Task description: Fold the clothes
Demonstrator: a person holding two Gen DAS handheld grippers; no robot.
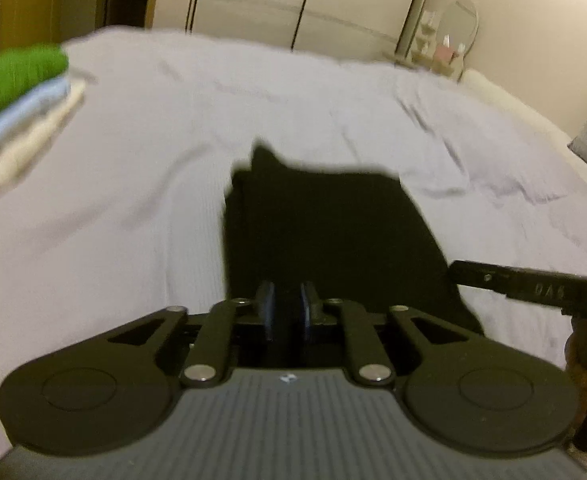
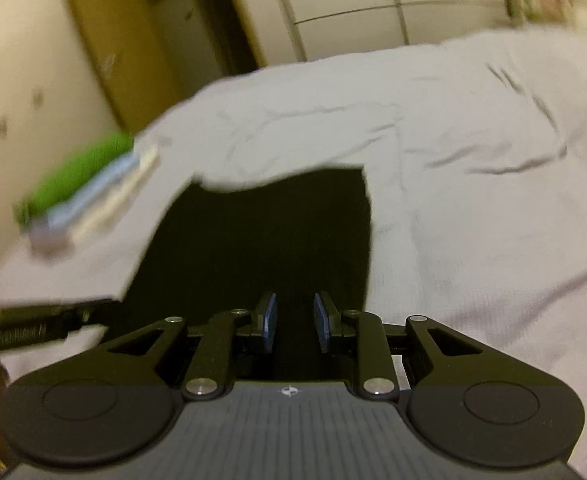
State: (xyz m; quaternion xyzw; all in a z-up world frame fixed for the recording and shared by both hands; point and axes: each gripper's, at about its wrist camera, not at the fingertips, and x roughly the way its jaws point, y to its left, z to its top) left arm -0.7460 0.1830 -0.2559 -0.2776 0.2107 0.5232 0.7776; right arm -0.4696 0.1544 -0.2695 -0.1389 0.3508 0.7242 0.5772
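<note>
Across both wrist views, a bed (image 1: 133,208) with a pale lilac, wrinkled cover fills most of the frame. Black garment (image 1: 325,232) lies flat on the cover at centre frame in the left wrist view, its near edge running under the left gripper (image 1: 287,312). Left jaws stand nearly together, only a thin gap between the blue pads; dark cloth sits right at them, but a pinch cannot be confirmed against the black fabric. Right gripper (image 2: 293,322), seen in the right wrist view, has jaws a little apart, pads not pressing on anything visible, with the same black garment directly beyond and below them at centre frame. Each gripper's side arm pokes into the other view: right one at the right edge of the left view, left one at lower left of the right view, both at the garment's near edge. Folded stack (image 1: 17,96) sits at upper left of the left view, green piece on top, light blue and cream under it, well apart from the black garment. Wardrobe doors (image 1: 293,0) run along the top. Both frames blurred.
</note>
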